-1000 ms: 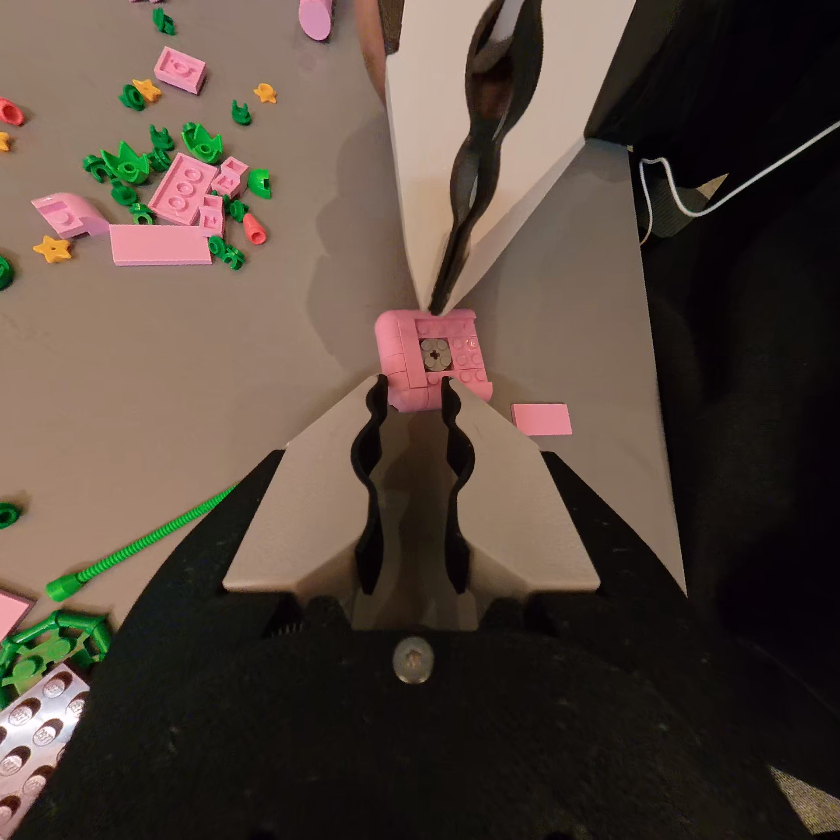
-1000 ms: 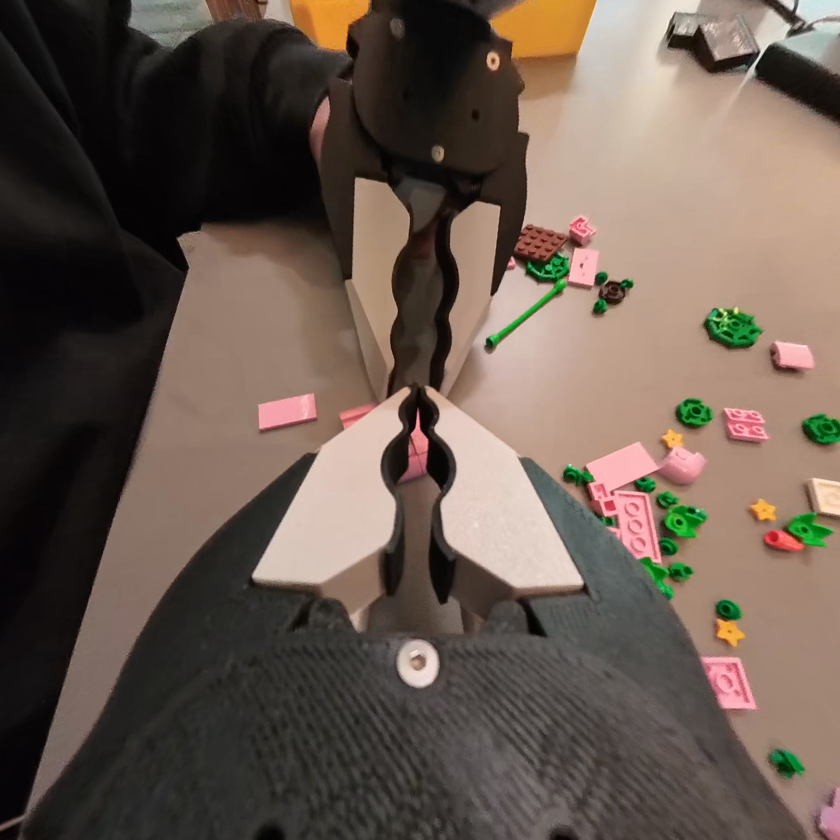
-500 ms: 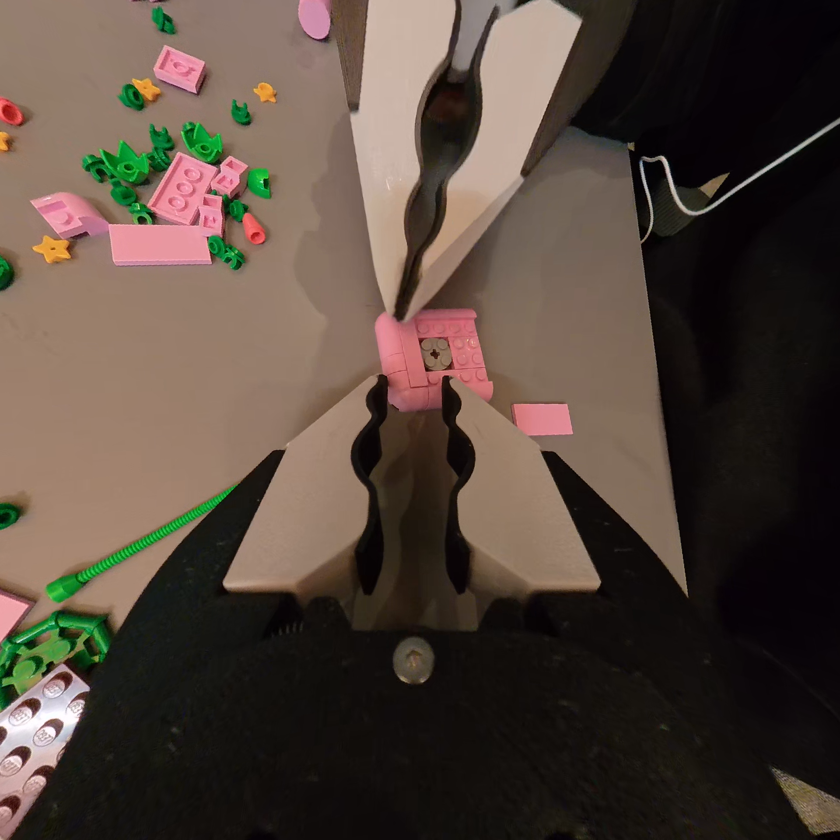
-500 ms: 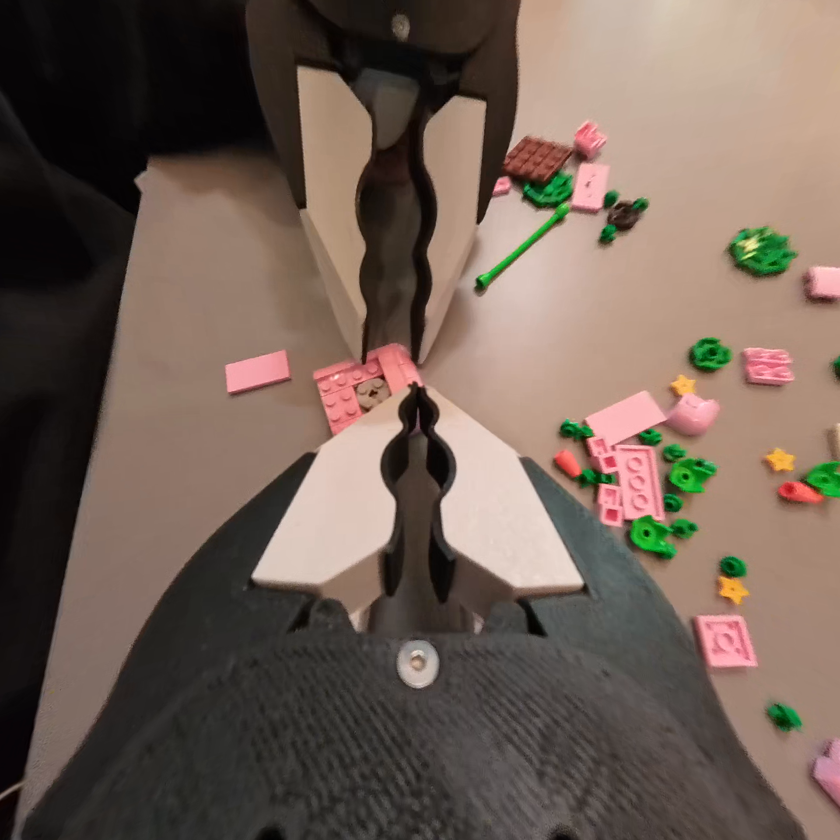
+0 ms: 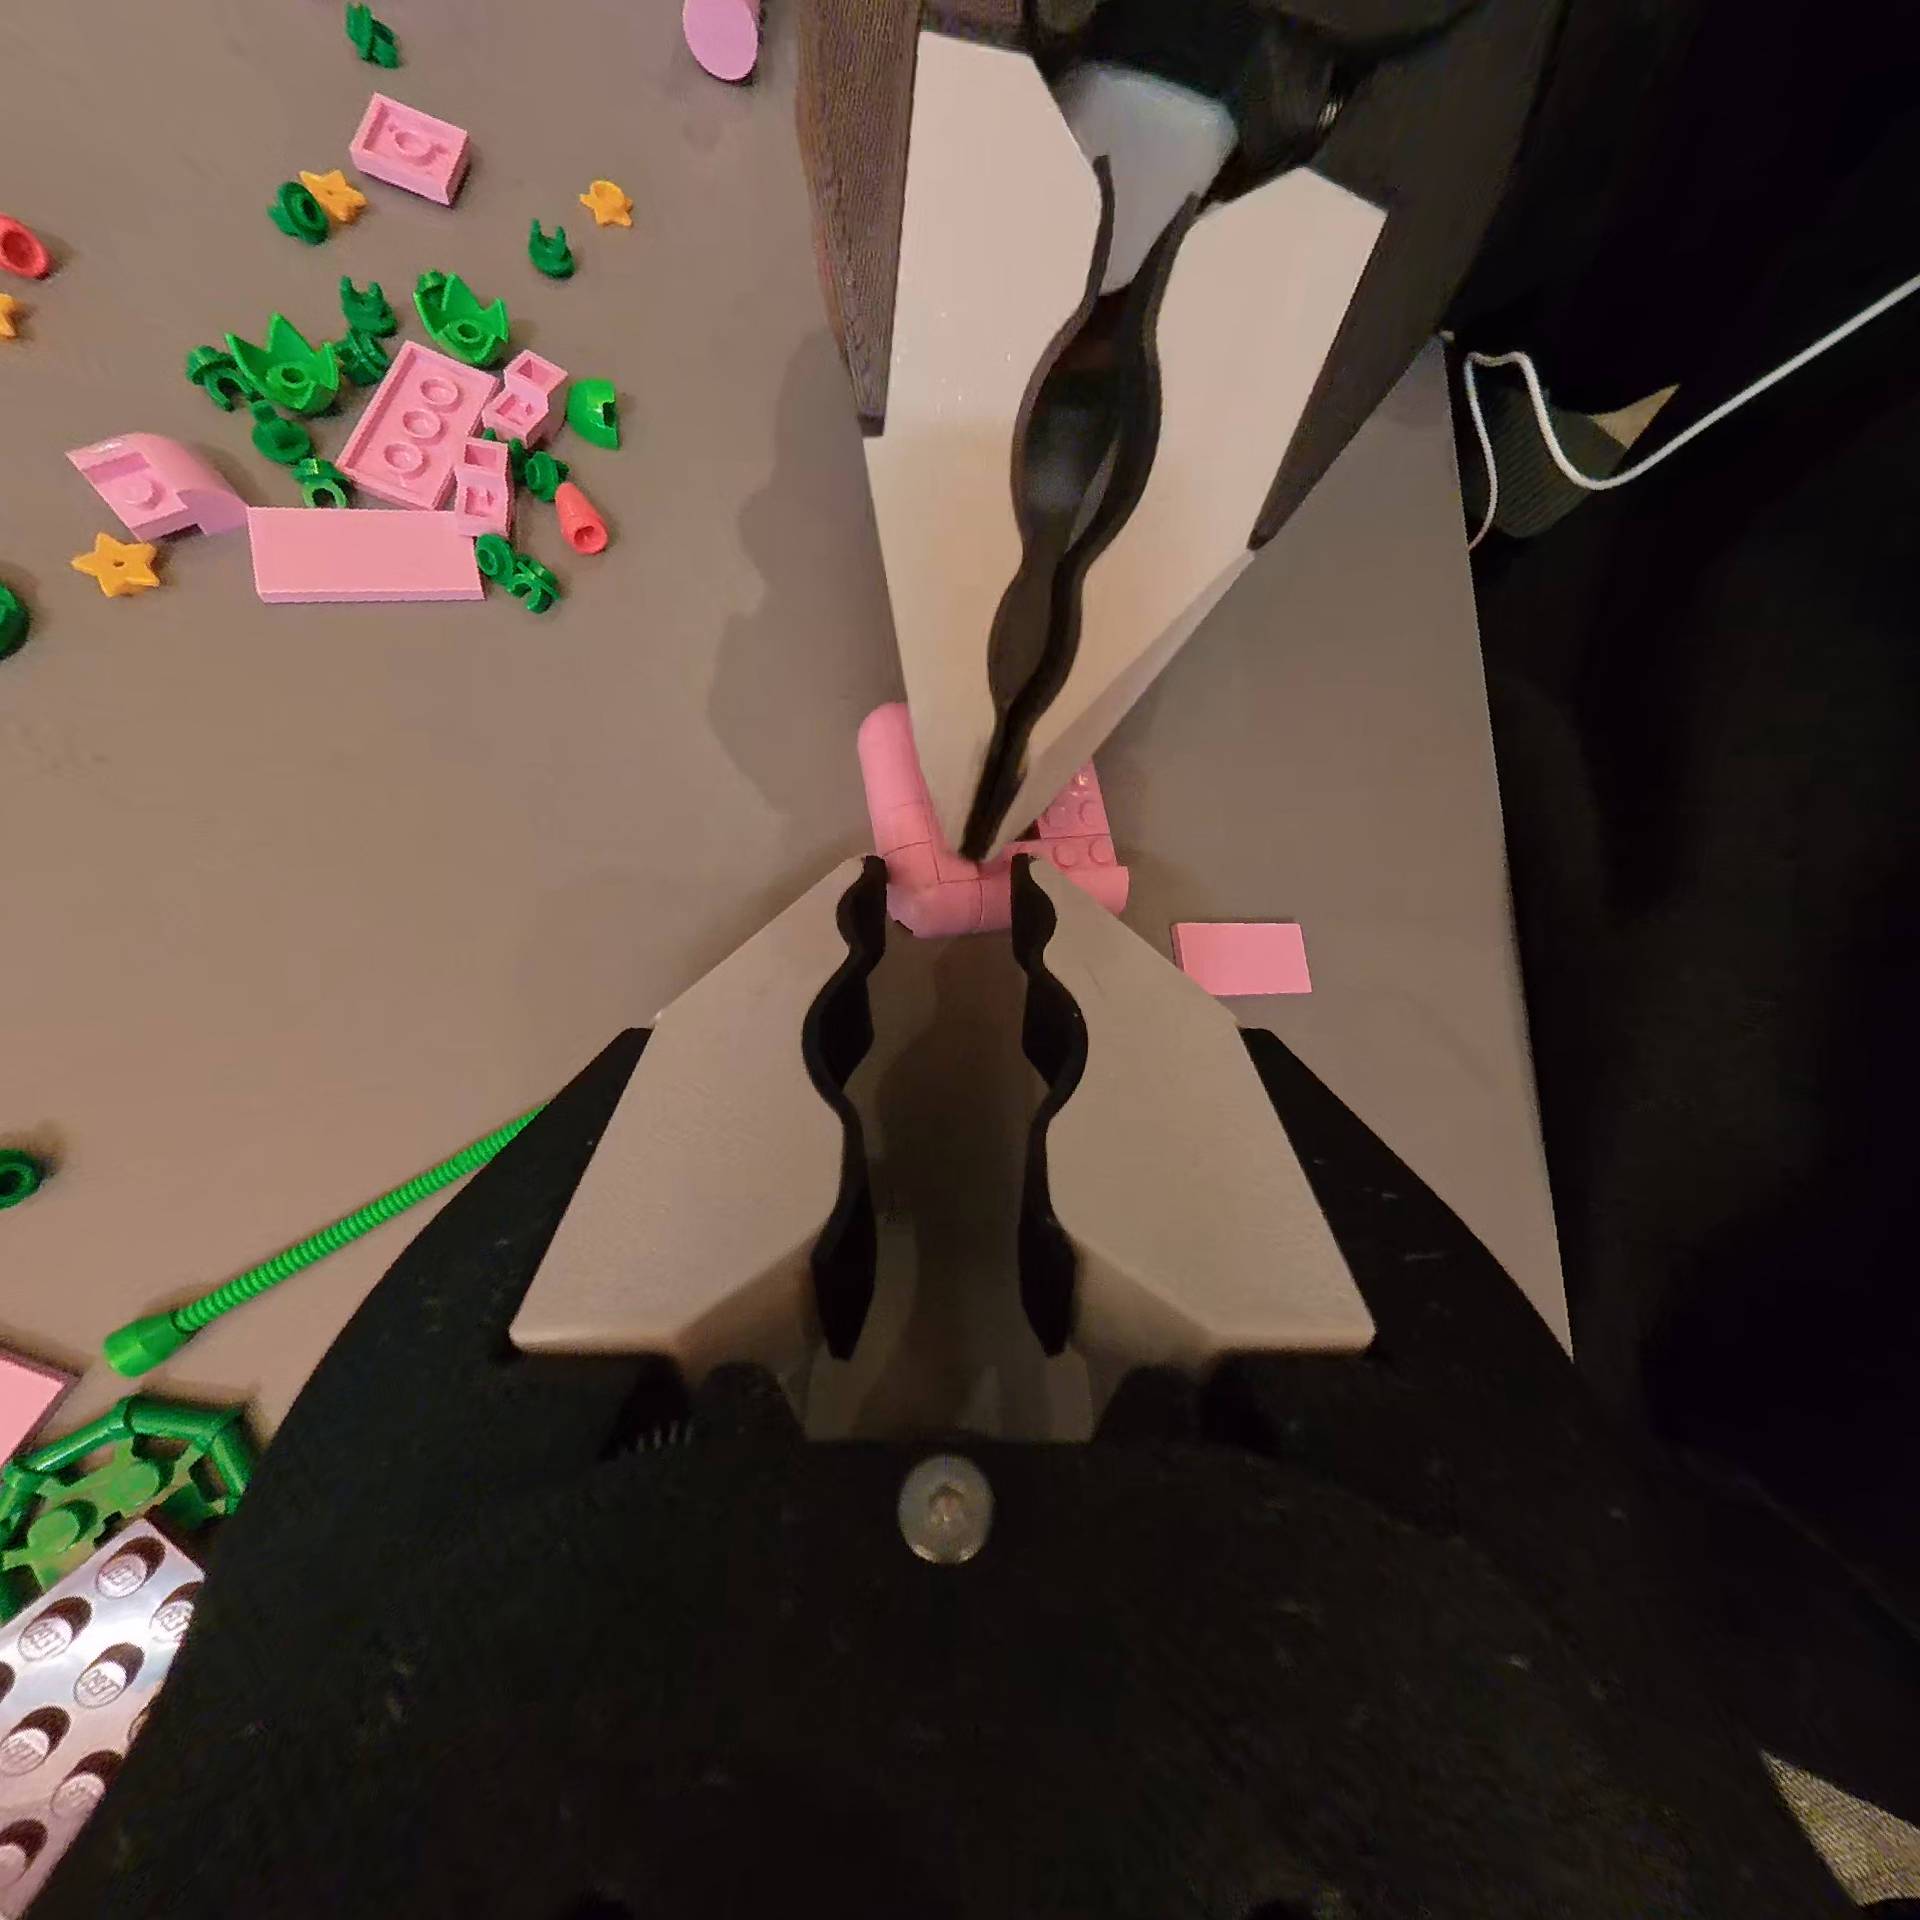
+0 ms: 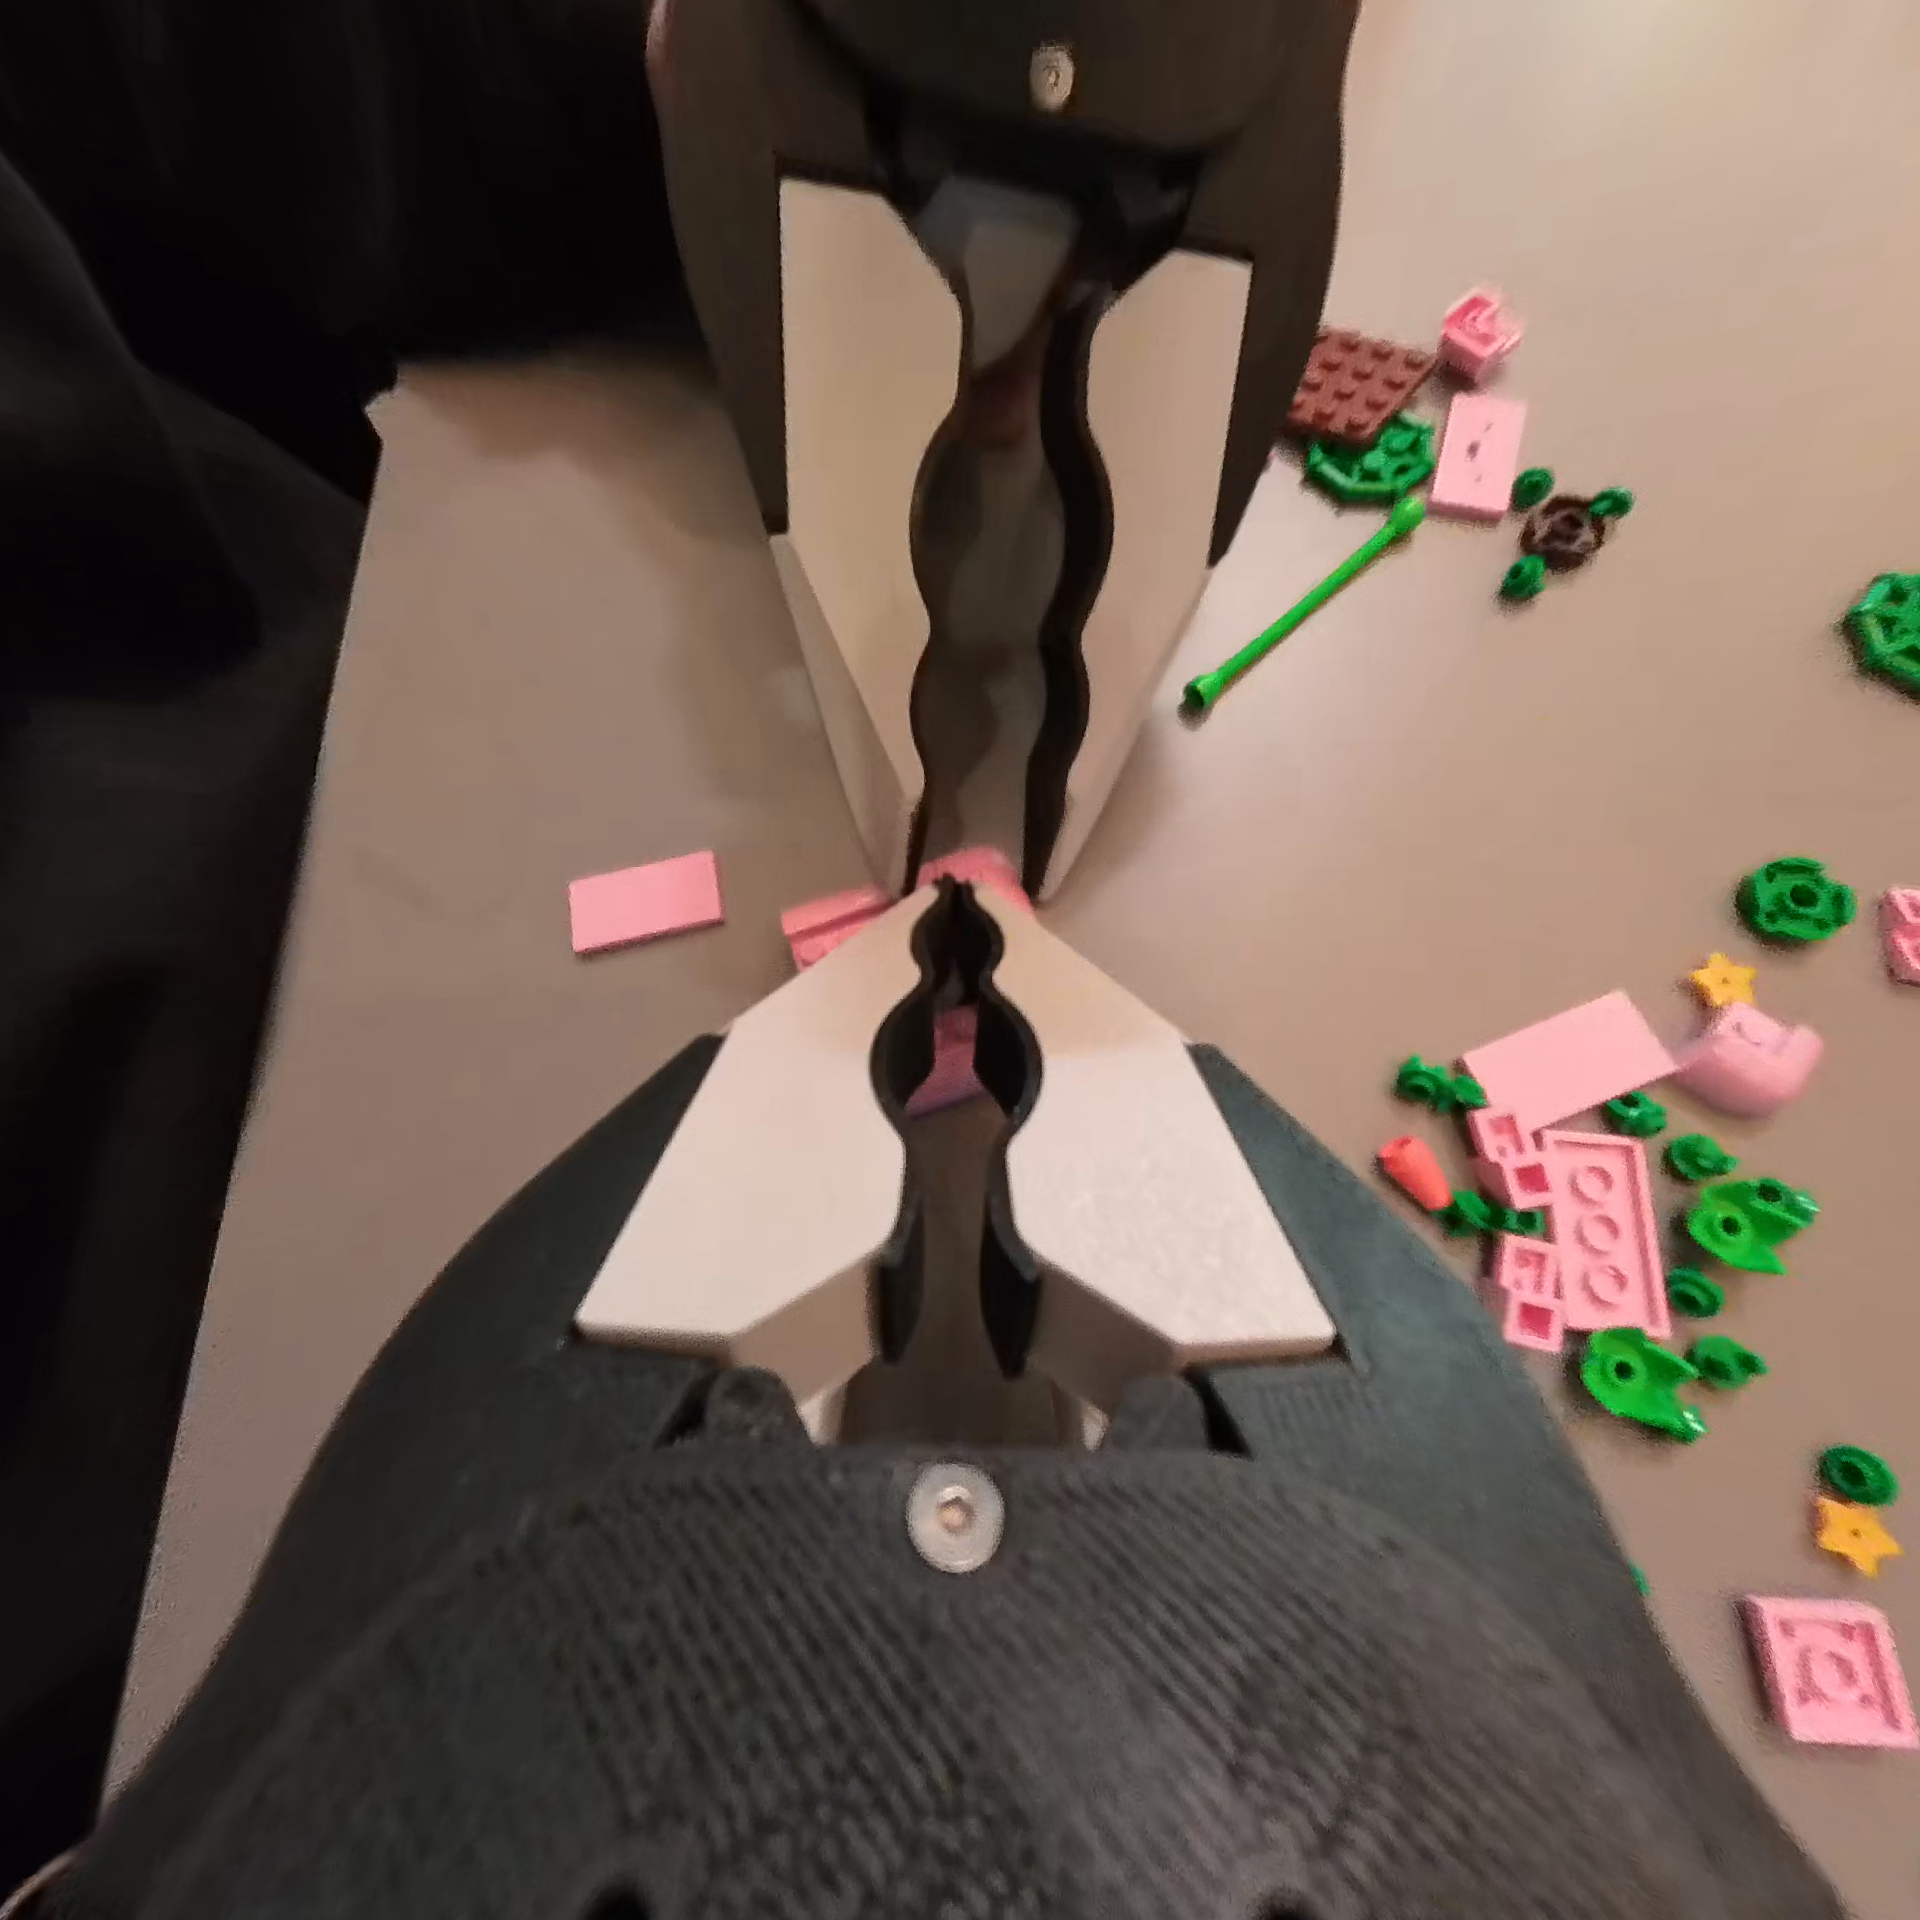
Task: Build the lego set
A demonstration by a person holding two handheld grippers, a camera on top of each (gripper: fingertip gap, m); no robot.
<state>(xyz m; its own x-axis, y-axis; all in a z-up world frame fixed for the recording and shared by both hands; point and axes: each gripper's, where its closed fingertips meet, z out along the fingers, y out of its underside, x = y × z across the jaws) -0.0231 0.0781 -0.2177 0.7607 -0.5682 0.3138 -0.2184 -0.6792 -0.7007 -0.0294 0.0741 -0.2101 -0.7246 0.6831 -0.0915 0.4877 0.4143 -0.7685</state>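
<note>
Since half a second ago, the right gripper (image 5: 977,847) has come from the far left corner of the pink assembly (image 5: 935,904) to its near edge, and its closed tips now press down on the top of the rounded pink bricks. Its two fingers are together with nothing between them. The left gripper (image 5: 945,883) has not moved: its fingers stand on both sides of the near end of the pink assembly and hold it on the grey table (image 5: 416,883). In the right wrist view the right gripper (image 6: 951,894) covers most of the assembly (image 6: 831,920). A flat pink tile (image 5: 1242,958) lies just beside the assembly, near the table edge. A green stem (image 5: 312,1242) and many loose pink and green pieces (image 5: 416,426) lie well apart on the table.
</note>
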